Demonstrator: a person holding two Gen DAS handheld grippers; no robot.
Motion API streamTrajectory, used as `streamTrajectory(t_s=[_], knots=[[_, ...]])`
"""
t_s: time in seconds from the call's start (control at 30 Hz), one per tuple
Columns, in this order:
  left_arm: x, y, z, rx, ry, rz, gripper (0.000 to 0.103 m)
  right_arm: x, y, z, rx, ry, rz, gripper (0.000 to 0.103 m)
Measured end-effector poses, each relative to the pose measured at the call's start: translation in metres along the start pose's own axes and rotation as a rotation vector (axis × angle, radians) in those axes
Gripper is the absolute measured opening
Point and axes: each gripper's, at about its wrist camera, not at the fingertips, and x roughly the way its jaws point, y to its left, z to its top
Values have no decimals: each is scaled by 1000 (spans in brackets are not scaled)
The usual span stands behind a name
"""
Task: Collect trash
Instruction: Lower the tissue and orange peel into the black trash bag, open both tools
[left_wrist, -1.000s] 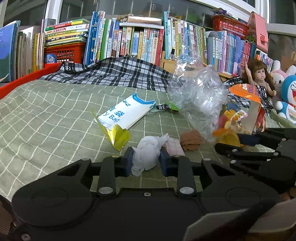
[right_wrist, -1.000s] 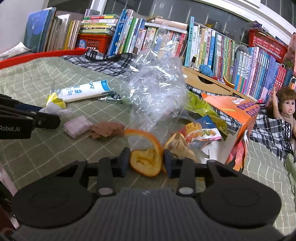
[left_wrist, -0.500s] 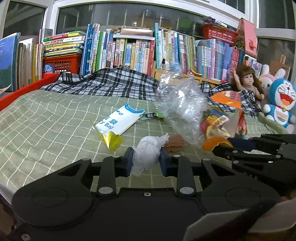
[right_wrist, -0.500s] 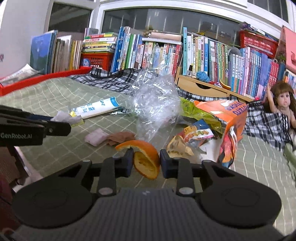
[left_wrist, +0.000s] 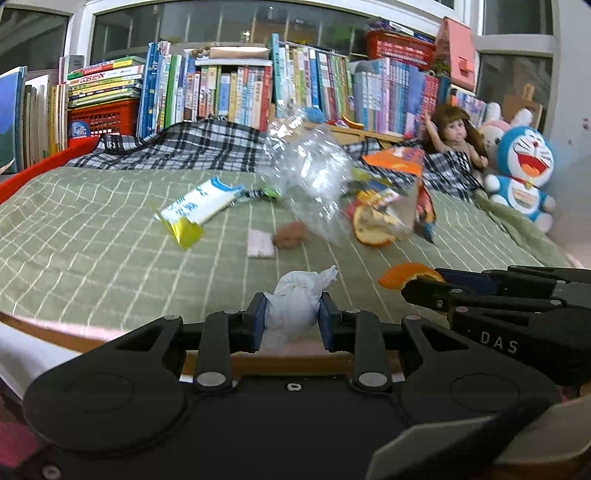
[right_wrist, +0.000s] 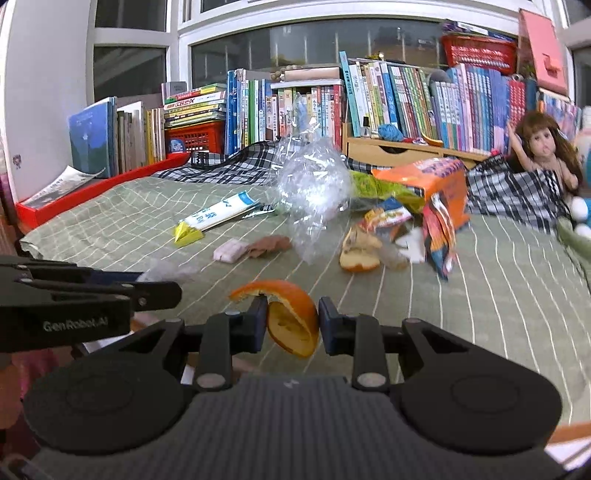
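A white tissue wad sits squeezed between the two fingers of the left gripper, held up off the green checked blanket. A curl of orange peel is pinched the same way in the right gripper, also up in the air near the front edge of the bed. The two grippers are side by side, close together, each one showing at the edge of the other's view.

More trash lies farther back on the blanket. A second piece of orange peel rests beside a torn orange box and some snack wrappers. A crumpled clear plastic bag stands in the middle of the pile. Just in front of it are a small pink packet and a brown scrap, touching each other. To the left lies a long white and blue packet with a yellow end.

Behind the bed is a long row of books. A doll and a blue cat toy sit at the right.
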Motion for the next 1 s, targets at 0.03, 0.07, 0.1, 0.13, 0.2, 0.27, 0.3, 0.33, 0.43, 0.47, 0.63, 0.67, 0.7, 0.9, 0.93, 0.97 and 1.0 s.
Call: streamTrajectory(t_s=[0.03, 0.07, 0.1, 0.13, 0.2, 0.27, 0.3, 0.33, 0.43, 0.47, 0.63, 0.67, 0.7, 0.9, 0.93, 0.97, 1.0], knots=[[-2, -2, -3, 3, 7, -1, 28, -4, 0, -4, 8, 1, 3, 34], [-5, -4, -7, 7, 13, -1, 28, -8, 0, -8, 15, 2, 5, 34], [-8, -6, -11, 11, 20, 1, 28, -12, 0, -11, 21, 4, 6, 34], [-9, -7, -14, 11, 27, 3, 28, -15, 1, -16, 27, 5, 5, 34], [-13, -8, -21, 8, 46, 1, 28, -21, 2, -24, 42, 14, 5, 34], [-16, -9, -27, 5, 62, -2, 28, -25, 3, -31, 57, 23, 10, 34], [-18, -9, -31, 5, 71, -1, 28, -27, 3, -34, 64, 29, 11, 34], [-18, -10, -34, 6, 78, 0, 28, -29, 4, -39, 73, 38, 12, 34], [-18, -10, -44, 8, 109, 3, 28, -30, 5, -51, 88, 69, 15, 34], [-17, -10, -48, 9, 123, 4, 28, -28, 5, -55, 92, 84, 16, 34], [-11, -7, -68, 3, 189, 13, 28, -21, 5, -73, 113, 144, 9, 34], [-10, -6, -72, 1, 202, 16, 28, -21, 5, -76, 116, 153, 8, 34], [-8, -6, -76, 1, 214, 18, 28, -19, 5, -79, 121, 165, 9, 34], [6, 2, -99, -22, 304, 34, 28, -12, 7, -99, 138, 228, 11, 34], [8, 3, -101, -24, 315, 35, 28, -11, 7, -101, 138, 238, 11, 34], [11, 4, -105, -28, 327, 37, 28, -9, 8, -104, 138, 248, 11, 34], [13, 4, -108, -30, 340, 39, 28, -7, 9, -106, 140, 258, 11, 34]])
